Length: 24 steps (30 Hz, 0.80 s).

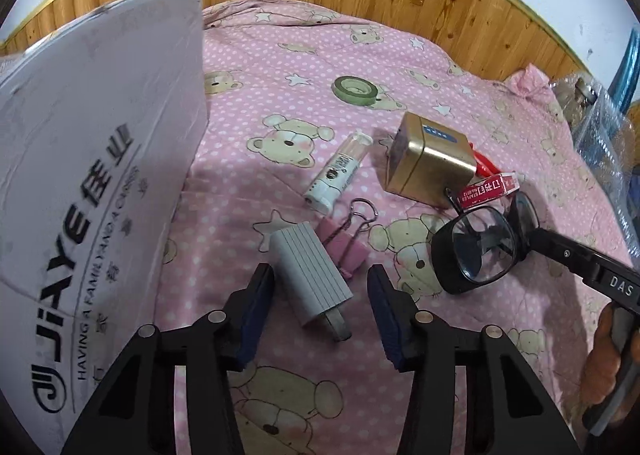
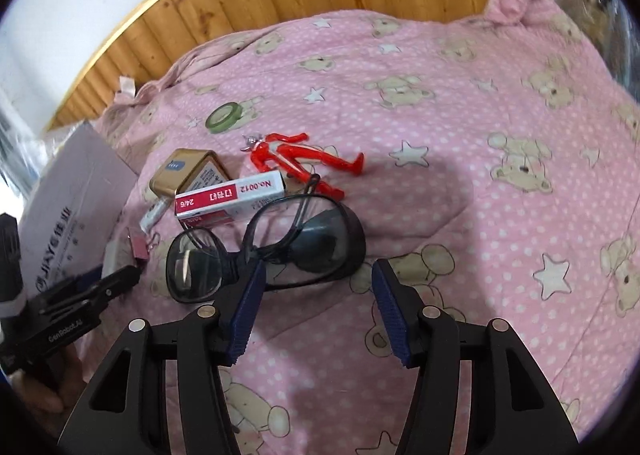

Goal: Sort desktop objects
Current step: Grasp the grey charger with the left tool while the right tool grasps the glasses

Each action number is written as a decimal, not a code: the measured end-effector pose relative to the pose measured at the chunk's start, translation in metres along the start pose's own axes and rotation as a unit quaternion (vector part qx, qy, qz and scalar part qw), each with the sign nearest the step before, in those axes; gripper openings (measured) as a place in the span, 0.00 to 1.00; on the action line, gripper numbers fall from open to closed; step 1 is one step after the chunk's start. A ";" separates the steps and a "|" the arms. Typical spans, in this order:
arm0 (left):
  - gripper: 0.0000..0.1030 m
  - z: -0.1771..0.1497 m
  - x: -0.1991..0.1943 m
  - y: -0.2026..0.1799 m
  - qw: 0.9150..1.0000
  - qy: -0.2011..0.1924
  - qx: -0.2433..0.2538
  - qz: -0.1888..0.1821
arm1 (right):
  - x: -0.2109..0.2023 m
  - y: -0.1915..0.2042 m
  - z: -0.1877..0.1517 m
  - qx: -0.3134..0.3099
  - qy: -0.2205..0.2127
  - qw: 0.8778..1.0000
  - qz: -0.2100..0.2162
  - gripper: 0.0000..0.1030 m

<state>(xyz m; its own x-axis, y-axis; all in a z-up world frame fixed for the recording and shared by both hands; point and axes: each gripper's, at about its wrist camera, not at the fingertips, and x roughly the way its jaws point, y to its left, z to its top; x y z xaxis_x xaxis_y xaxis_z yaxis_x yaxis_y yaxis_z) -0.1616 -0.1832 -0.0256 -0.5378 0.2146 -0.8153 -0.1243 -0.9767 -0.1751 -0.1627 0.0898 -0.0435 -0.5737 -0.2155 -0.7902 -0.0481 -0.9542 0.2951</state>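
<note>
The left tool [image 1: 320, 311] hangs low over a bed covered by a pink bear-print blanket [image 1: 460, 67], its blue pads wide apart and gripping nothing. Between and just ahead of the pads lies a grey charger plug [image 1: 310, 283], prongs toward the camera. A pink binder clip [image 1: 346, 245] touches the plug's far side. Beyond it lie a white tube [image 1: 338, 173], a gold tin box [image 1: 430, 159] and, farther back, a green tape roll [image 1: 355, 89]. A big white cardboard box [image 1: 92, 183] stands close on the left.

The right tool [image 2: 318, 309] is also spread open and empty. Its left pad sits over the bridge of a pair of black-framed glasses [image 2: 266, 249]. Right behind the glasses lies a red-and-white staple box [image 2: 232, 195], leaning against the tin, with a red toy figure [image 2: 298, 161] beside it.
</note>
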 end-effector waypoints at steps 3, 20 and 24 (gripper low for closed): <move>0.49 0.000 -0.009 0.009 1.000 -0.011 -0.015 -0.010 | -0.005 0.010 -0.001 0.013 0.005 0.999 0.050 0.57; 0.33 0.003 0.003 0.006 0.999 -0.029 0.002 -0.013 | 0.017 0.030 0.019 0.016 -0.008 0.999 0.030 0.35; 0.21 0.002 0.000 0.008 0.999 -0.032 -0.001 -0.028 | 0.006 0.040 0.018 -0.005 -0.015 0.999 0.035 0.25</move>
<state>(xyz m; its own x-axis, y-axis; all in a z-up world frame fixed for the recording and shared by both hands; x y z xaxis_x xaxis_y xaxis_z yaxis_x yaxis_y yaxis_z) -0.1638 -0.1910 -0.0257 -0.5819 0.2687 -0.7676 -0.1544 -0.9632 -0.2201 -0.1824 0.0545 -0.0269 -0.6001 -0.2751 -0.7511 0.0013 -0.9393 0.3430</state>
